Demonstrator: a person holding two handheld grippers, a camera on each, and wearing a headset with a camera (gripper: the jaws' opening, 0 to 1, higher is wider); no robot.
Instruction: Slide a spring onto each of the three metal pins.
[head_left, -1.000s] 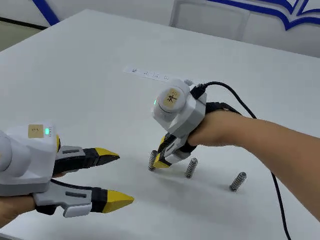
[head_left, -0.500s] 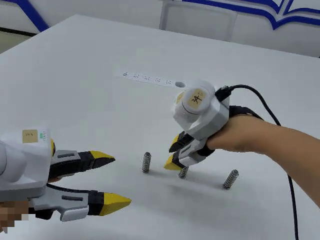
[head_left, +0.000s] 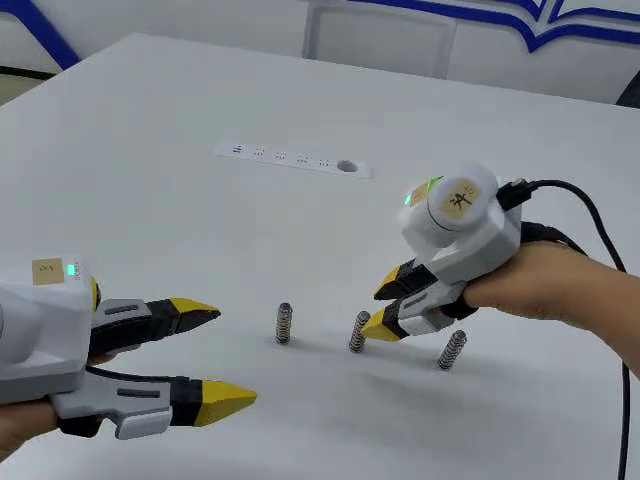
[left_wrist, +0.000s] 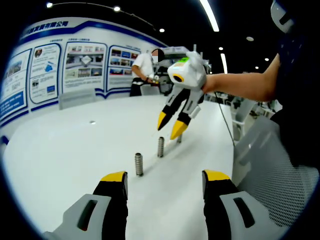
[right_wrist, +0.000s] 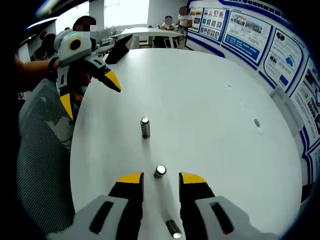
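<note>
Near the front edge of the surface: three springs in a row, left spring, middle spring and right spring, all standing, the right one leaning a little. Shiny pin tops visible at the coil ends from the right gripper view; no bare pin, no loose spring anywhere. Judged done or all but done, with perhaps a last seating check left.

Right tool released, jaws apart astride the middle spring without touching it, gripping nothing. Left tool released too, empty, toward the near left corner, well apart from the row.

Against a second ago: right tool gone from the left spring to the middle one; left tool much as before; springs unmoved.
</note>
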